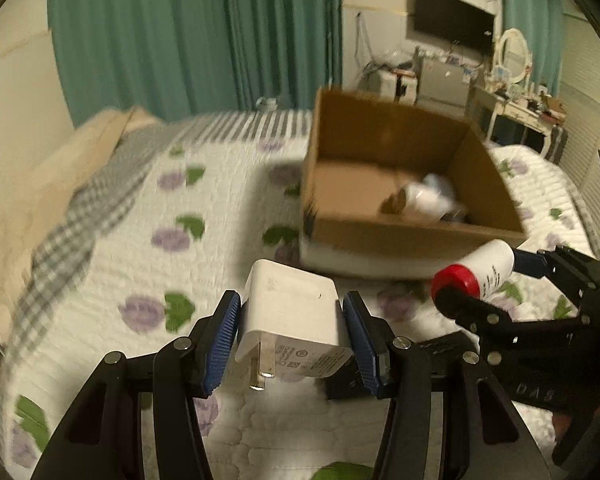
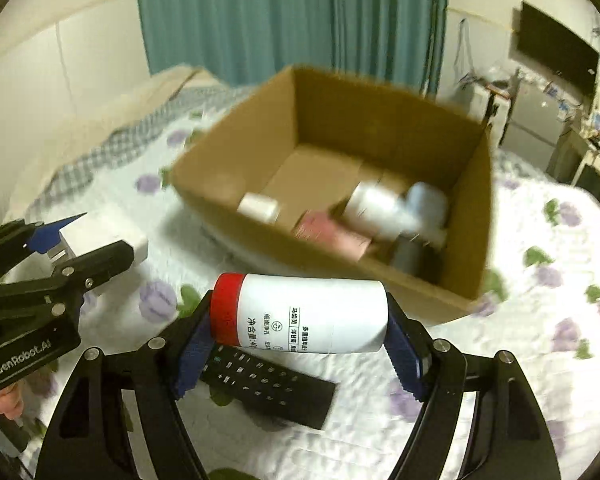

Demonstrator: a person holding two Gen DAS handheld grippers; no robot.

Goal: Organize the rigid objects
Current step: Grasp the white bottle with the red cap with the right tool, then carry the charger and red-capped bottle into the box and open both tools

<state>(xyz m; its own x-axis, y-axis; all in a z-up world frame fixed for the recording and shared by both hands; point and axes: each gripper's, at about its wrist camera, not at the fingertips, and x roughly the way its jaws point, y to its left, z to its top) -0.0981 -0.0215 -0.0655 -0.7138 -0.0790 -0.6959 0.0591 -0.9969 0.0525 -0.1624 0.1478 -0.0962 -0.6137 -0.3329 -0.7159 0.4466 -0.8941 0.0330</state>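
My left gripper is shut on a white plug-in charger, held above the bed; it also shows in the right wrist view. My right gripper is shut on a white bottle with a red cap, held sideways by its two ends; it also shows in the left wrist view. An open cardboard box stands on the bed just ahead, also in the left wrist view. It holds several items, among them white bottles and a pink pack.
A black remote control lies on the floral quilt under the right gripper. Pillows lie at the left. Green curtains, a wall TV and a cluttered dresser stand behind.
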